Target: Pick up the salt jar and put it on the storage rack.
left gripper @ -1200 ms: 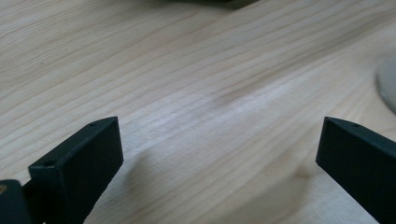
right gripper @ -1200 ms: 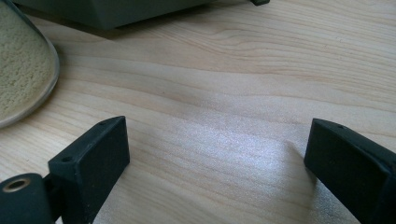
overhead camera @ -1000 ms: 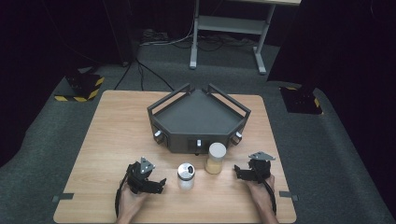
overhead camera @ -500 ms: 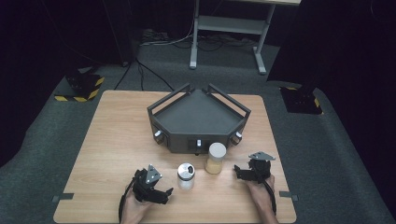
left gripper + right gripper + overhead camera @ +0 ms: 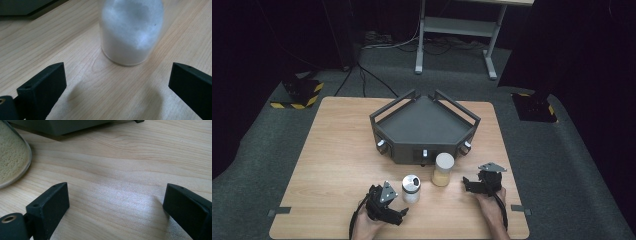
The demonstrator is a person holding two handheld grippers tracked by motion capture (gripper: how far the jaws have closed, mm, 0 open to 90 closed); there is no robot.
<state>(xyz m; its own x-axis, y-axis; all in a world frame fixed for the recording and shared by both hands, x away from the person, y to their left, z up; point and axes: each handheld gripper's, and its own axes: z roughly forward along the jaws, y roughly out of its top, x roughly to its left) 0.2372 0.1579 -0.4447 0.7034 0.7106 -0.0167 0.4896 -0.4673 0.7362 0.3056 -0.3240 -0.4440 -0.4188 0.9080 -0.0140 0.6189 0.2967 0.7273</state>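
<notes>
A small clear jar of white powder with a silver lid (image 5: 411,188) stands near the table's front middle. In the left gripper view the white-powder jar (image 5: 131,32) rises just ahead of the jaws. My left gripper (image 5: 400,213) lies low to the jar's left, open (image 5: 117,75) and holding nothing. A taller jar of tan powder with a white lid (image 5: 443,169) stands to the right, just in front of the black box. My right gripper (image 5: 467,184) rests open (image 5: 118,193) on the wood right of it, and the tan jar (image 5: 12,157) sits off to its left.
A black five-sided box with raised rails and front knobs (image 5: 424,131) occupies the middle of the wooden table (image 5: 332,150), and its front wall (image 5: 62,126) stands close behind both jars. Bare wood lies left and right of the box. Dark floor surrounds the table.
My left gripper has slid right and toward the table's near edge, turning its jaws toward the white-powder jar. The right gripper and both jars have stayed put.
</notes>
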